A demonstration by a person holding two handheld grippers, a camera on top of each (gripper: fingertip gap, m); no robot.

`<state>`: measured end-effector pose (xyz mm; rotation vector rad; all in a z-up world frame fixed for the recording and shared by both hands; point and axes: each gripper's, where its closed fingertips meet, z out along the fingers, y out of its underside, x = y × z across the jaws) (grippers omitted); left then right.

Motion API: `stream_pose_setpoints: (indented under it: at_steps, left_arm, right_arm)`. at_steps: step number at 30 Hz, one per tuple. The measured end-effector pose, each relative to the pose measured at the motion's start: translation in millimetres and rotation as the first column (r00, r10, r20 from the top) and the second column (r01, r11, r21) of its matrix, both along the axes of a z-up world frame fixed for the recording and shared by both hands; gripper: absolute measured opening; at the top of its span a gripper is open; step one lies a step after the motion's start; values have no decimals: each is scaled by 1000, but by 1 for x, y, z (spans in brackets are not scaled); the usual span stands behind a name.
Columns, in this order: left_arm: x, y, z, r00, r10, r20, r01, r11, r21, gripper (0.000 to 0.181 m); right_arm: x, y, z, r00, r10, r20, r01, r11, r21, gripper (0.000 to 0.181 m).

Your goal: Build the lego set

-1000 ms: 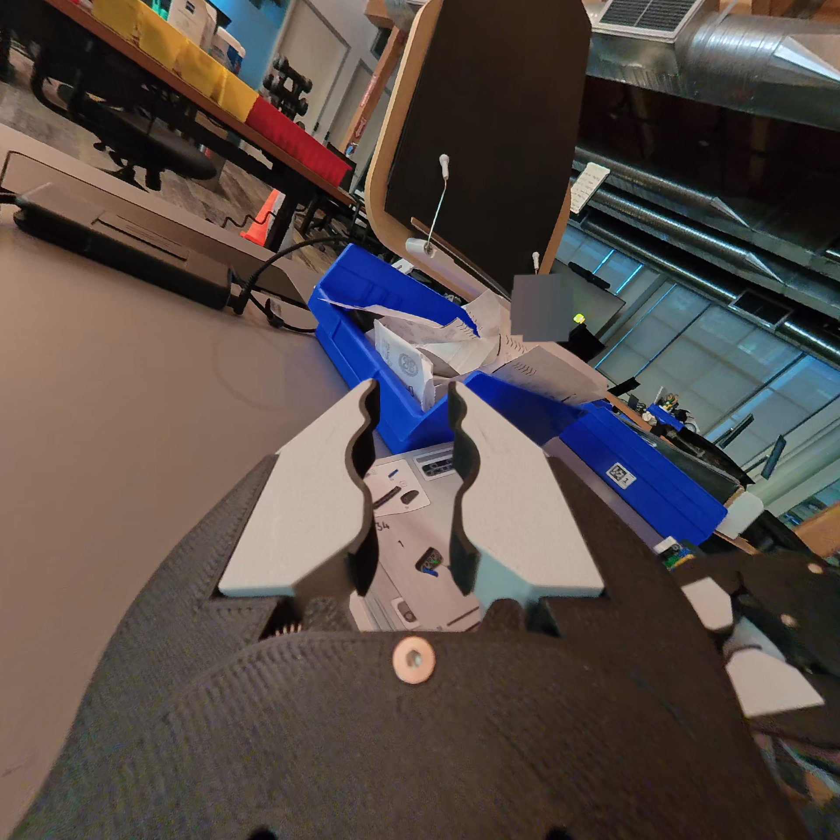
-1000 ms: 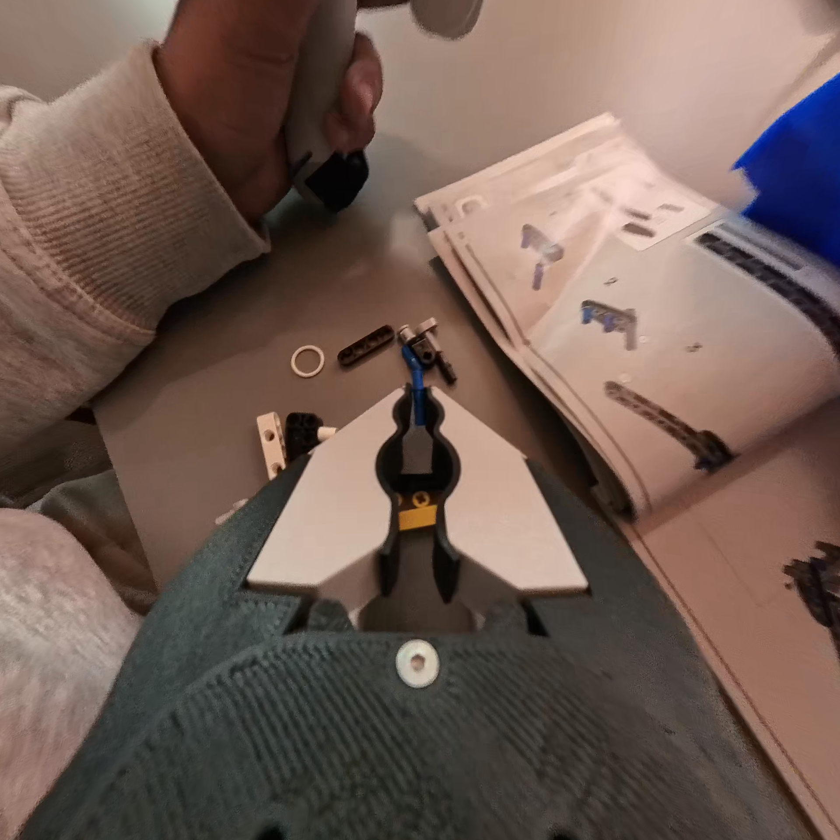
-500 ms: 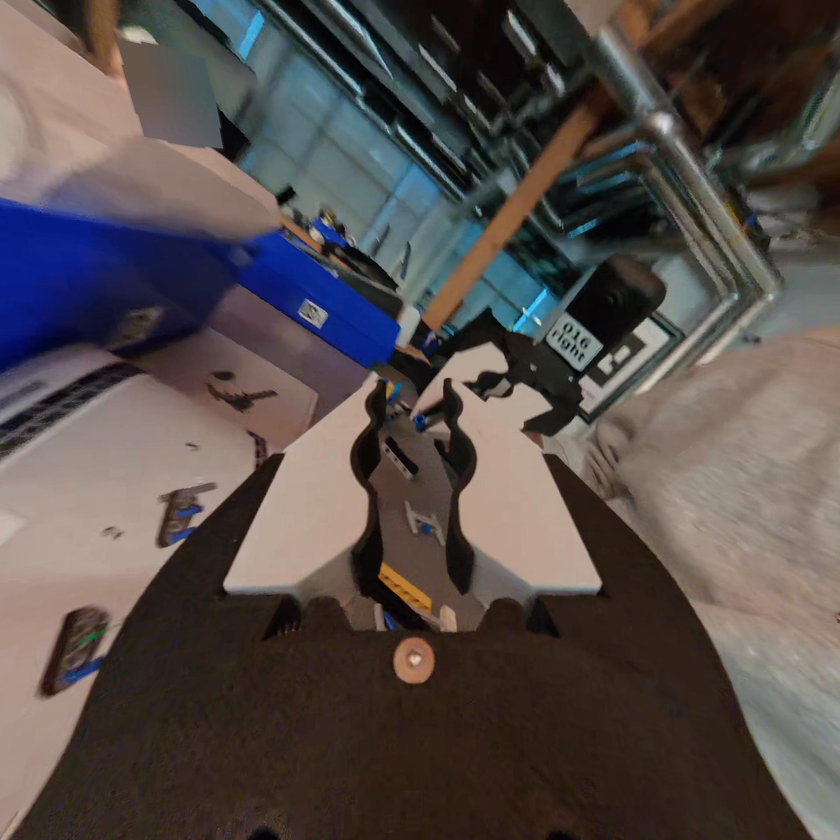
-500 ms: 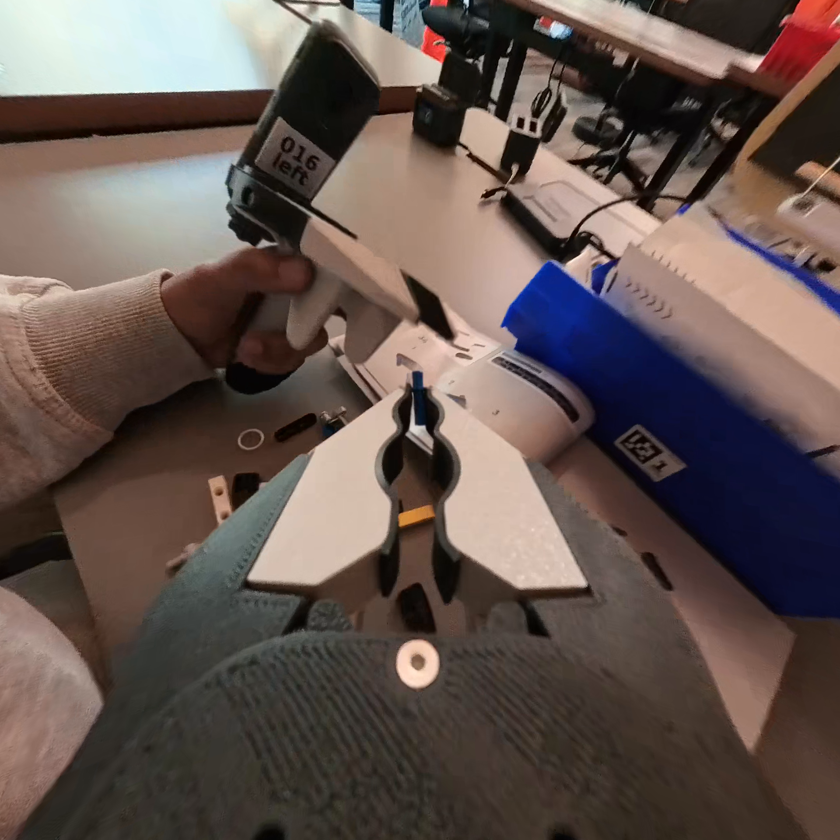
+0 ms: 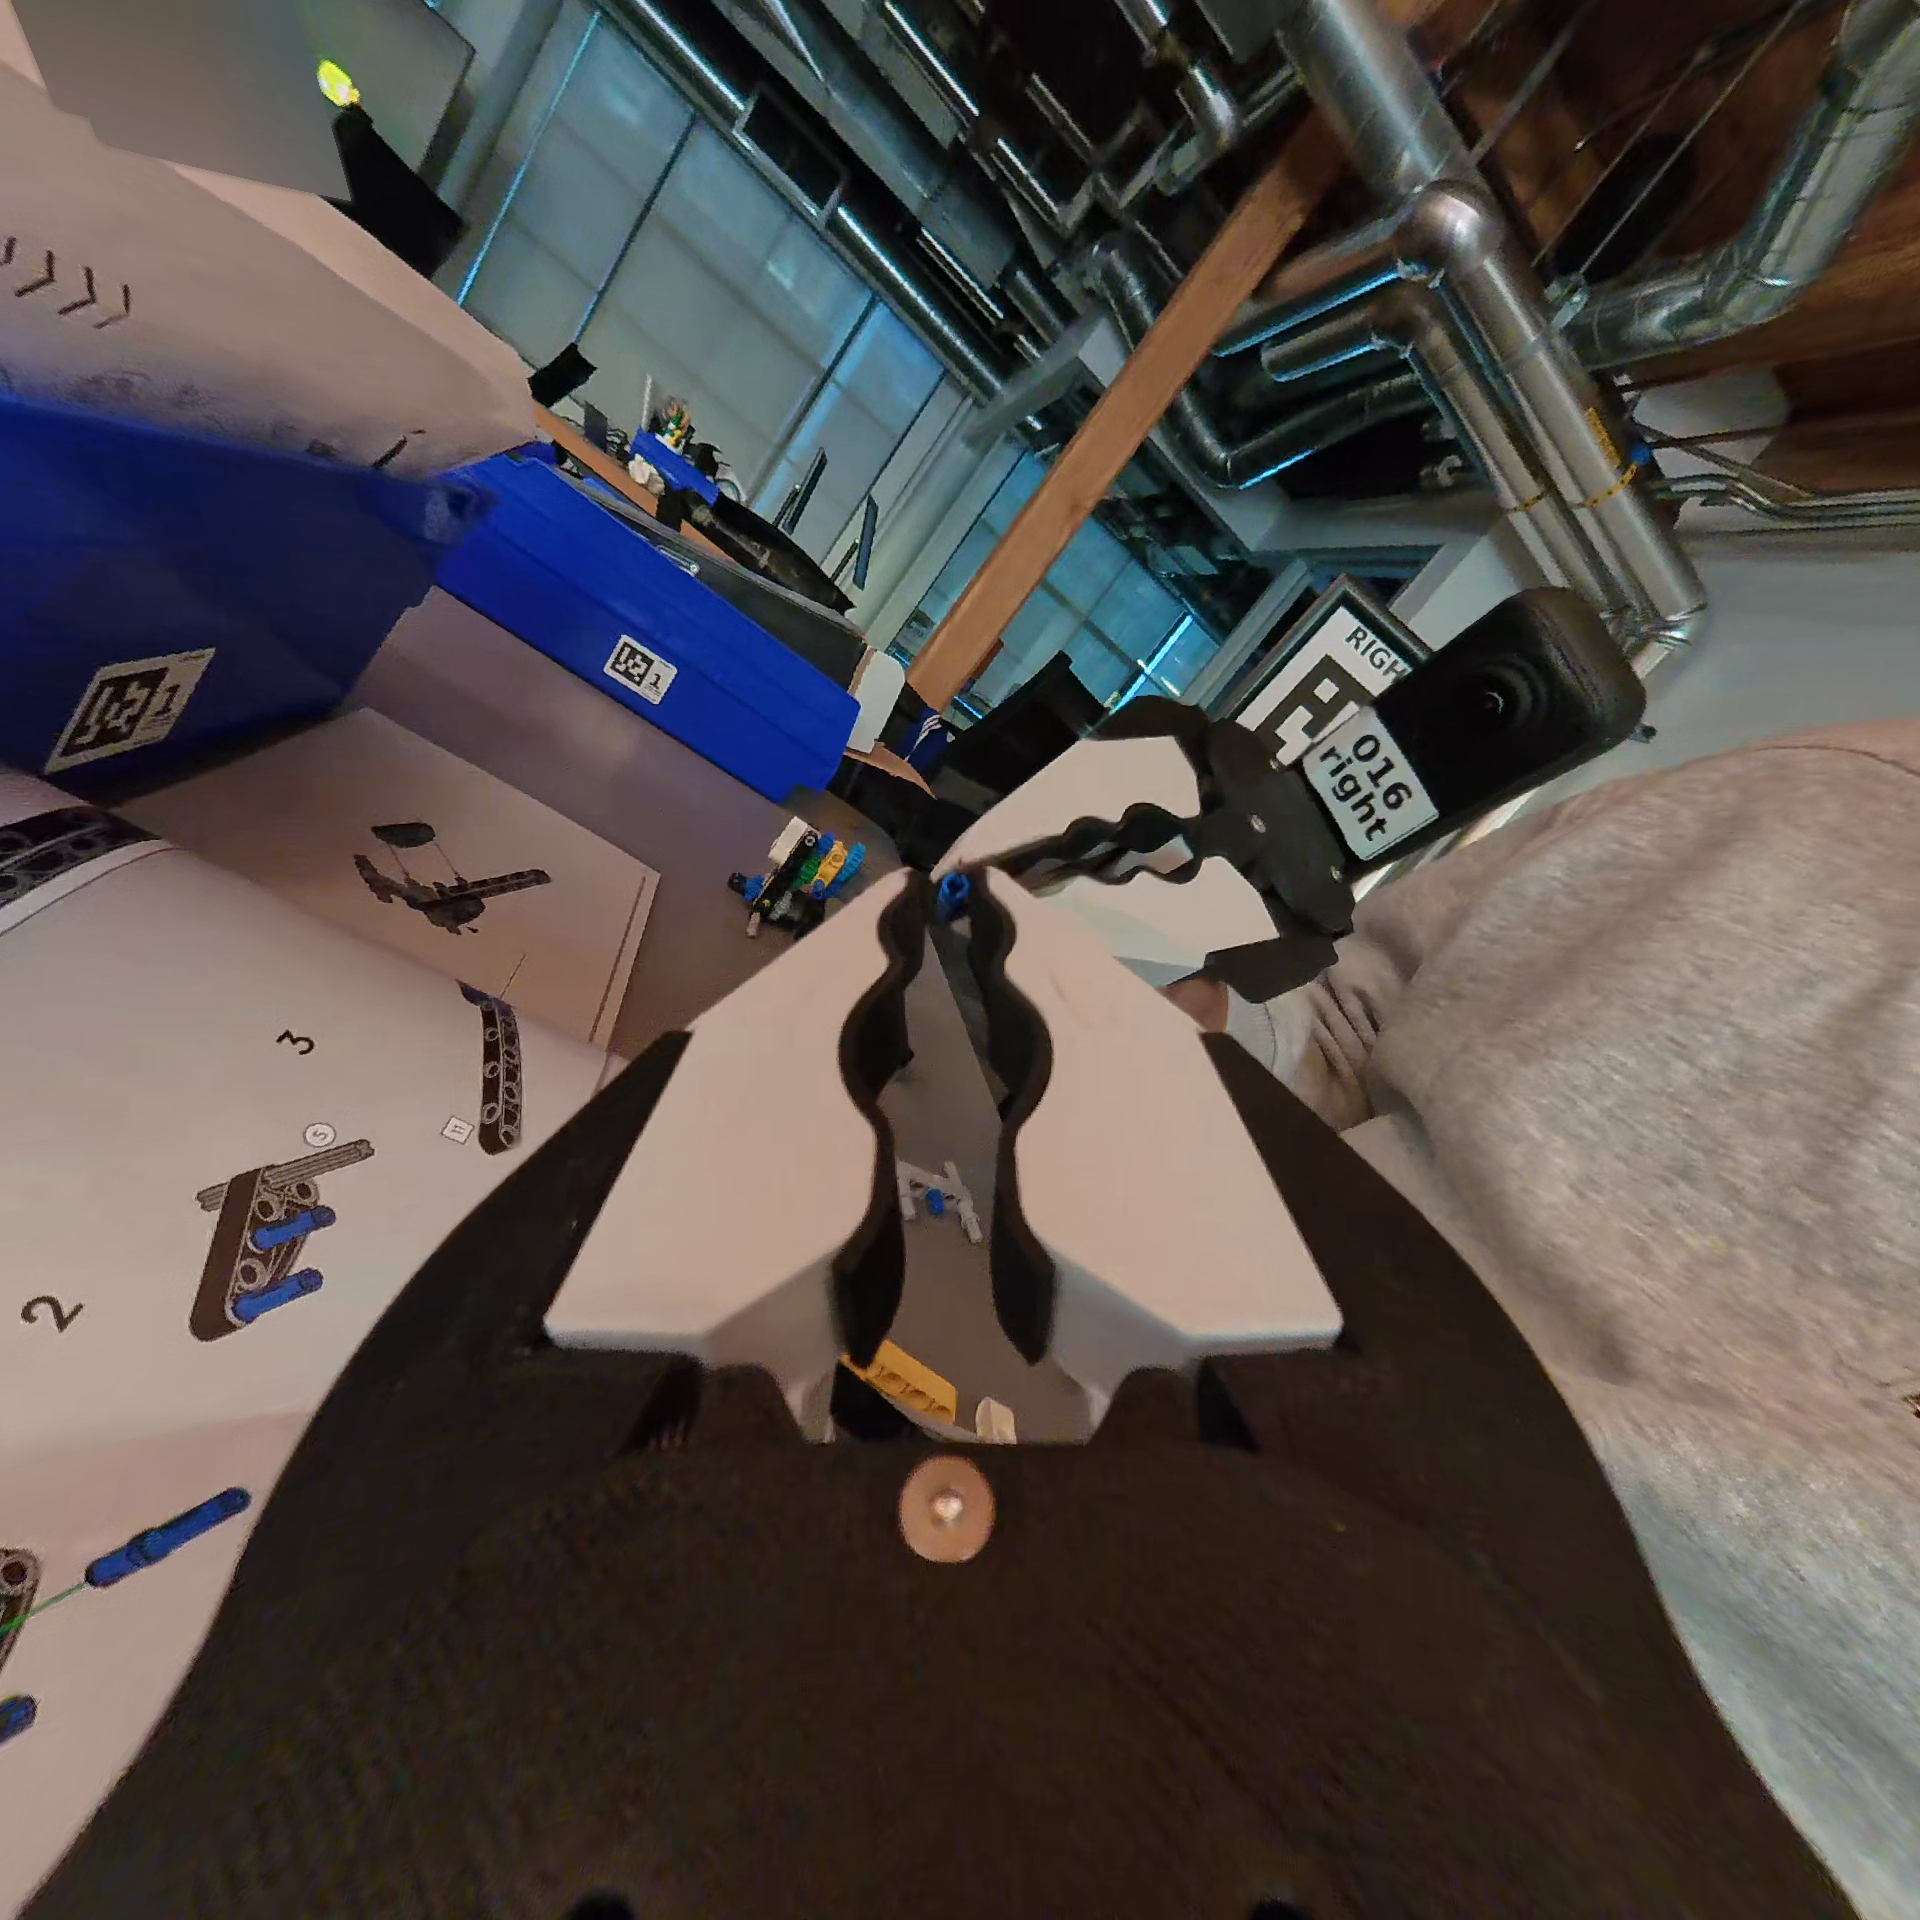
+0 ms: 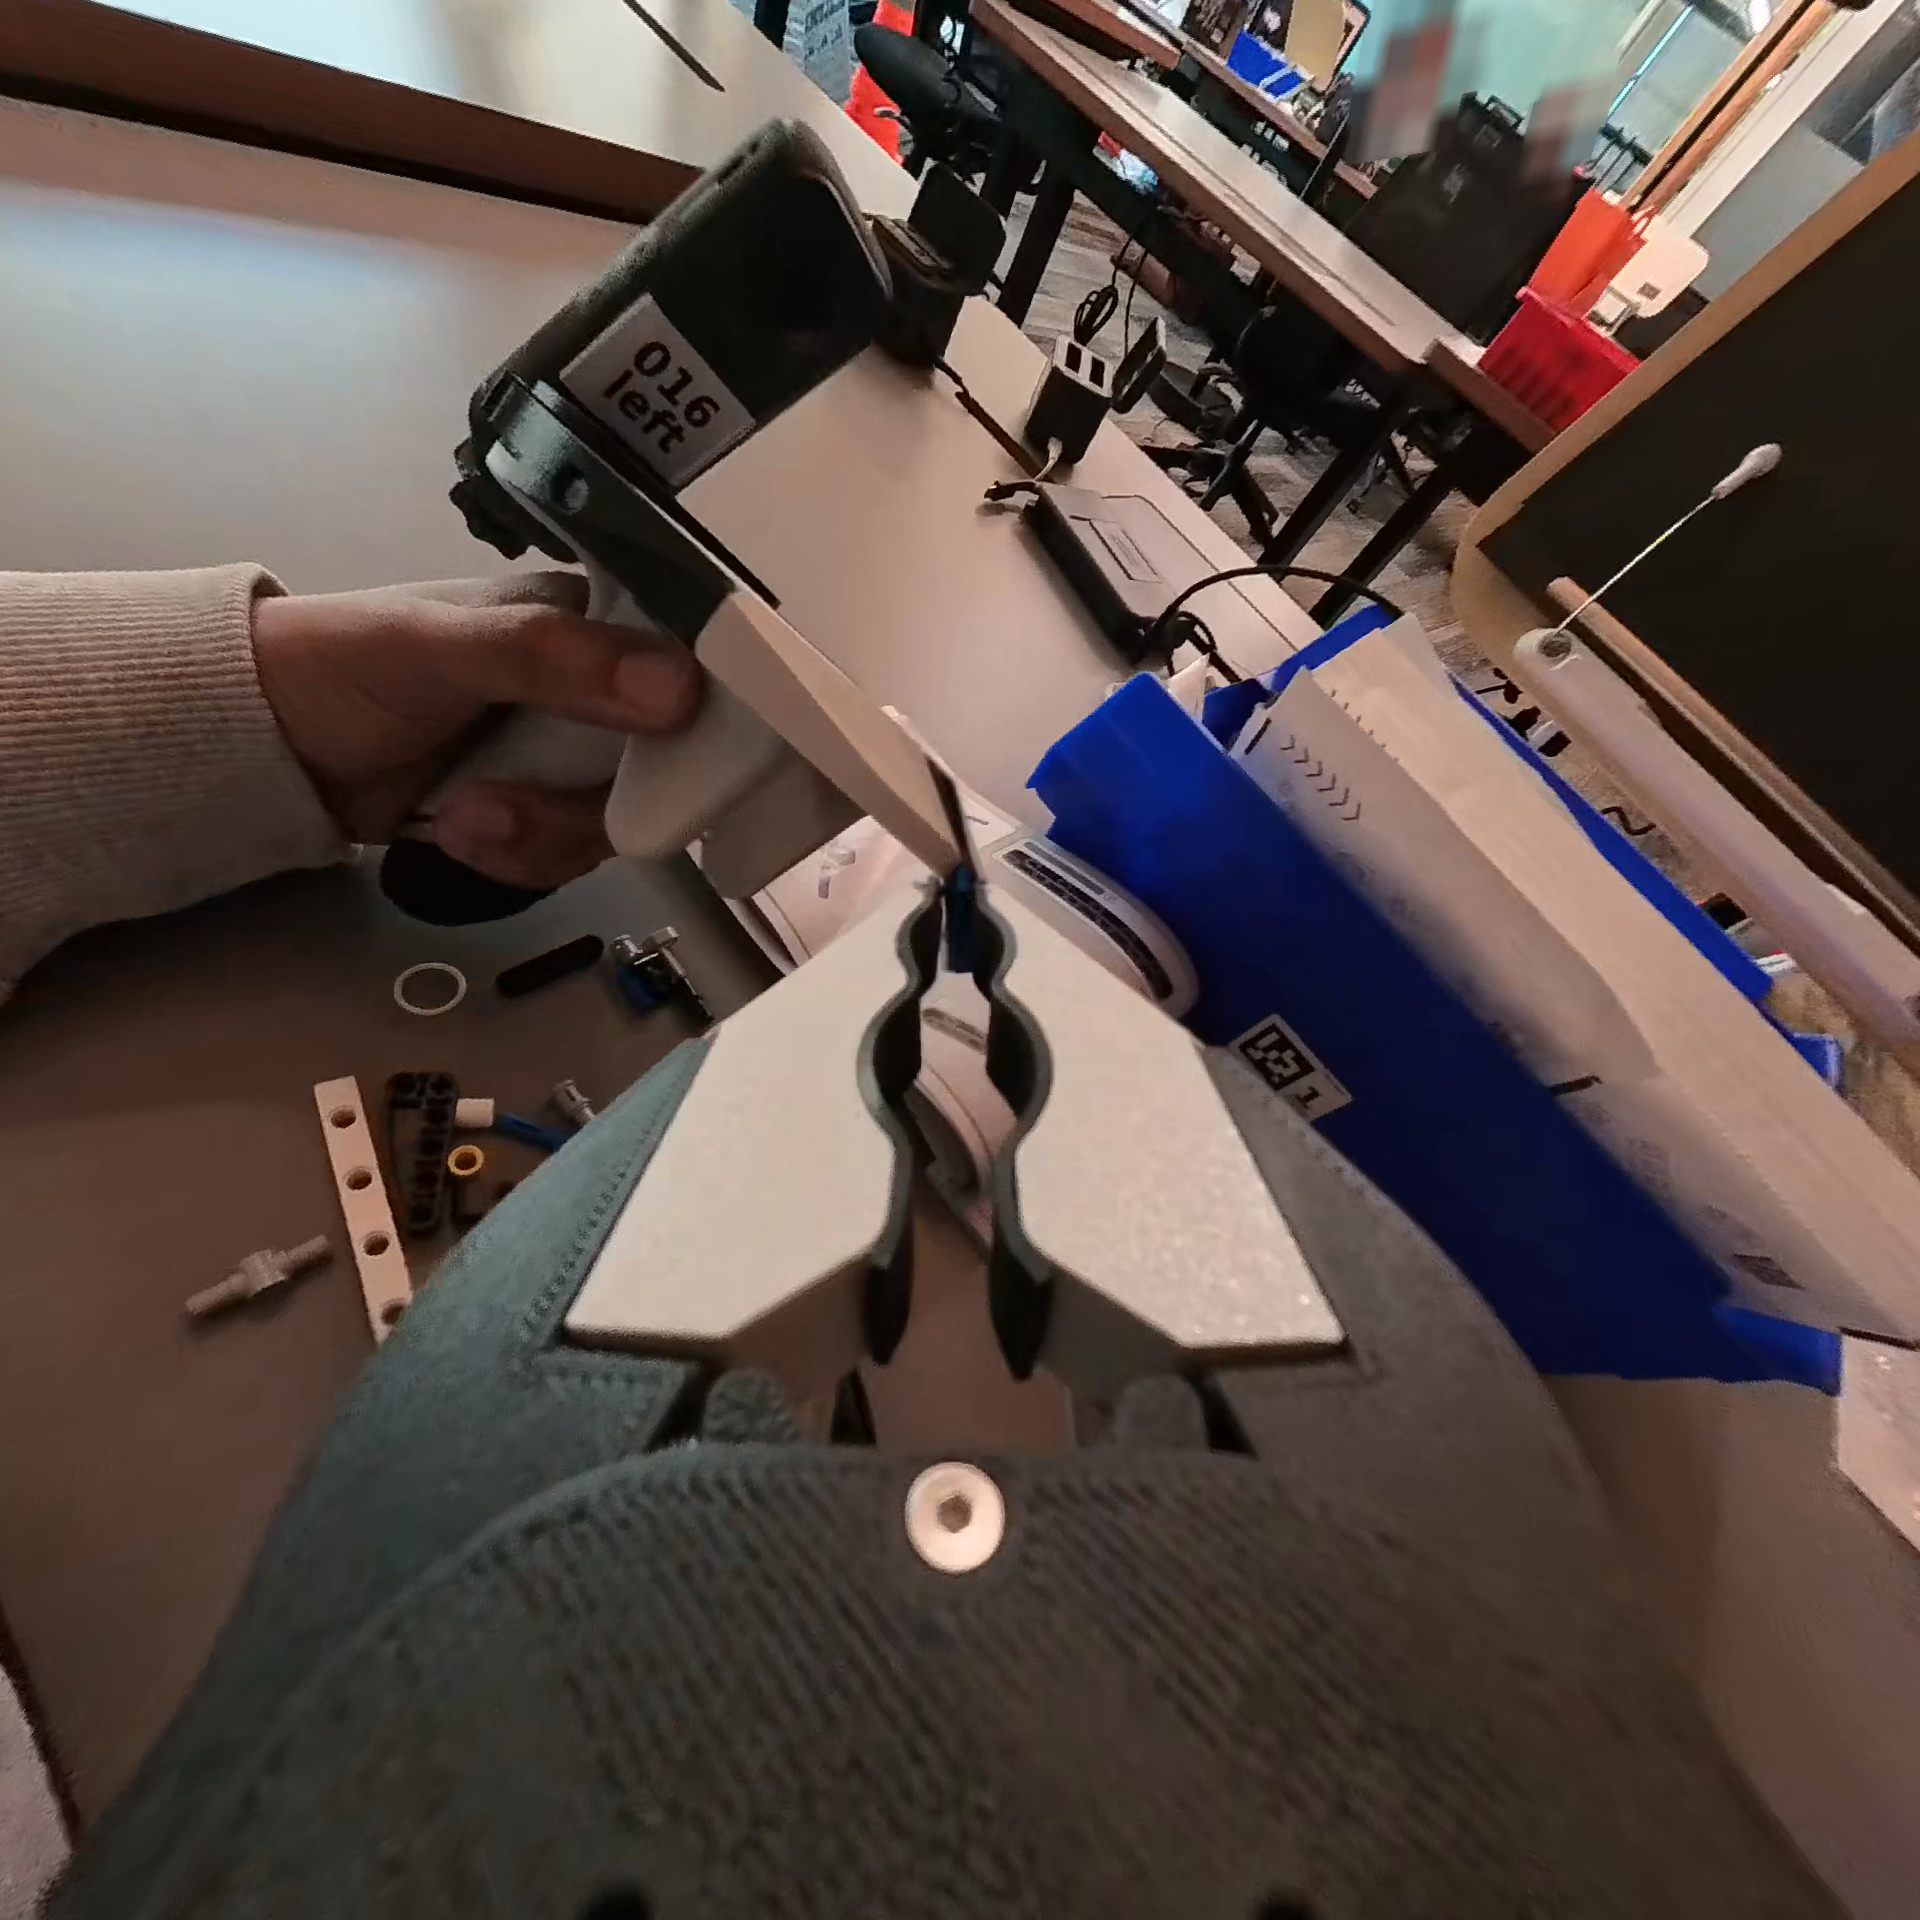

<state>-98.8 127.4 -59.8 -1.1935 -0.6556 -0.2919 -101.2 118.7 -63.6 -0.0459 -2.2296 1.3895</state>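
Observation:
My right gripper (image 6: 952,920) is shut on a small blue pin (image 6: 958,935) and holds it upright above the grey table (image 6: 156,1091). My left gripper (image 5: 943,896) faces it tip to tip, its jaws closed to a narrow gap around the pin's far end (image 5: 951,889). In the left wrist view the right gripper (image 5: 1039,857) comes in from the right. In the right wrist view the left gripper (image 6: 943,847) comes down from the upper left, held by a hand (image 6: 436,707).
The open instruction booklet (image 5: 312,1091) lies left of the grippers, with blue bins (image 6: 1351,987) of paper behind it. Loose pieces lie on the table: a white beam (image 6: 358,1205), a black beam (image 6: 421,1153), a white ring (image 6: 429,987), a grey pin (image 6: 260,1270). A small part-built assembly (image 5: 800,883) stands farther off. My left and right fingertips are right by each other.
My right gripper lifted the blue pin off the table. My left gripper swung round from the bins to face it and narrowed its jaws onto the pin's end.

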Motion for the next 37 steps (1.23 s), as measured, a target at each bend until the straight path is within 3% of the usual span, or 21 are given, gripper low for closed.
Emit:
stream_pose_setpoints:
  at_steps: [13,20,25,29,32,35,37]
  left_arm:
    - [8,-3,16,997,-15,-74,20,998,65,3]
    - [17,-9,28,989,-17,-150,35,993,116,3]
    - [42,-17,53,952,-46,-303,109,975,195,2]
    - [62,-22,72,913,-49,-406,147,966,213,2]
    - [76,-31,93,881,-2,-474,134,960,244,2]
    - [73,-41,94,874,82,-479,33,973,228,2]
    - [62,-67,100,832,290,-472,-135,933,335,2]
  right_arm:
    - [8,-4,16,997,40,-68,-45,997,-69,6]
    - [15,-5,27,979,140,146,-102,965,-241,25]
    - [26,-2,48,880,329,342,-153,879,-452,34]
    - [43,-6,55,837,420,352,-207,837,-507,35]
    - [58,-11,62,837,455,303,-262,821,-507,32]
    - [64,-17,68,835,472,281,-282,807,-519,31]
    - [55,-20,64,867,413,278,-240,836,-493,31]
